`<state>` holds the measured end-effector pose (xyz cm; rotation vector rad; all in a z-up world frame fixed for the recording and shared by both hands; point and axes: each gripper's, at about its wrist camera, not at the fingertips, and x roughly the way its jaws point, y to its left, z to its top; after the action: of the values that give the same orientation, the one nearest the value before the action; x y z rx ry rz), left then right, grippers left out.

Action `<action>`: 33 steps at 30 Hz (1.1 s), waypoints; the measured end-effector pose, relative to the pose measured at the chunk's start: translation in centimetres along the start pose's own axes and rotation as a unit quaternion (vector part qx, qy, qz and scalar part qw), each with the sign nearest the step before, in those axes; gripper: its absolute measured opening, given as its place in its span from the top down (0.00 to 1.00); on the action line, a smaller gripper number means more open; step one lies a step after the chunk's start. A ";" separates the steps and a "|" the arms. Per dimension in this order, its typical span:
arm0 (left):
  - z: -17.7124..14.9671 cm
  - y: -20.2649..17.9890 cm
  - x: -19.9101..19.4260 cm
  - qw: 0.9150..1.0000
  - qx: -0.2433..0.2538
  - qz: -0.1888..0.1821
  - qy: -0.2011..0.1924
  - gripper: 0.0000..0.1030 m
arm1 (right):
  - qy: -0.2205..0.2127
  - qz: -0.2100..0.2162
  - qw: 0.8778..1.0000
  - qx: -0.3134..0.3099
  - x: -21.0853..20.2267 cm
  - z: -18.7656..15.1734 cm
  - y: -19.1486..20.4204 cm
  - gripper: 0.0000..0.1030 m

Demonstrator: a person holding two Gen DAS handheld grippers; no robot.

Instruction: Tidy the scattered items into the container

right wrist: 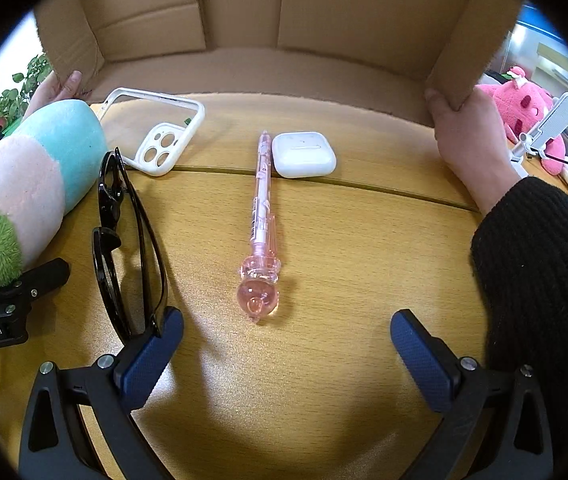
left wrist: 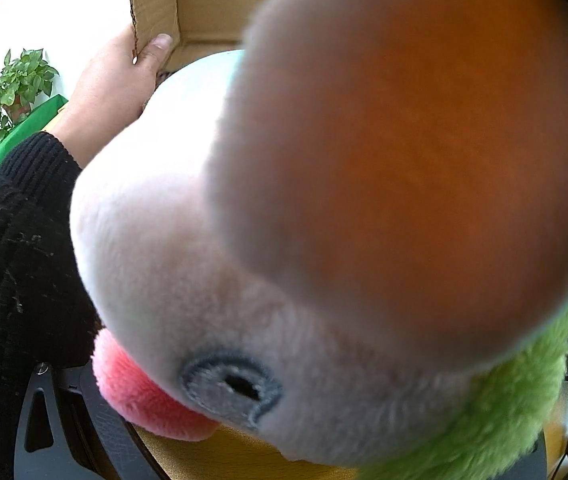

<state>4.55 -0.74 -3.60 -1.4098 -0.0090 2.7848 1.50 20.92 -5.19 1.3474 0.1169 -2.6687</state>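
Observation:
A pastel plush toy (left wrist: pixel 204 264), pink, turquoise and green, fills the left wrist view, pressed close to the lens. In the right wrist view the same plush (right wrist: pixel 32 184) lies at the left, with the left gripper's black frame (right wrist: pixel 8 304) at its green end. My right gripper (right wrist: pixel 288 344) is open and empty over the wooden table (right wrist: pixel 324 400). Ahead of it lie a pink pen (right wrist: pixel 262 216), a white earbuds case (right wrist: pixel 304 154), a white phone case (right wrist: pixel 156 132) and black sunglasses (right wrist: pixel 128 240). A cardboard box (right wrist: pixel 268 68) lies open on its side at the back.
Two bare hands in black sleeves hold the box flaps, one at the left (right wrist: pixel 58 86) and one at the right (right wrist: pixel 468 140). A pink plush (right wrist: pixel 524 116), a white stand (right wrist: pixel 544 128) and a potted plant (left wrist: pixel 12 92) sit beyond the table sides.

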 end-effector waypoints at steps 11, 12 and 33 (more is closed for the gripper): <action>0.0 0.0 0.1 1.000 0.000 0.000 0.000 0.00 | 0.000 0.000 1.000 0.000 0.0 0.0 0.0 0.00; 0.0 0.0 0.1 1.000 0.000 0.000 0.000 0.00 | 0.000 0.000 1.000 0.000 0.0 0.1 0.0 0.00; 0.0 0.0 -0.5 1.000 -0.003 0.003 0.000 0.00 | 0.001 0.000 1.000 0.000 0.0 0.1 0.0 0.00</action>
<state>4.79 -0.74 -3.21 -1.4126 -0.0127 2.7920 1.39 20.88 -5.13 1.3488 0.1162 -2.6674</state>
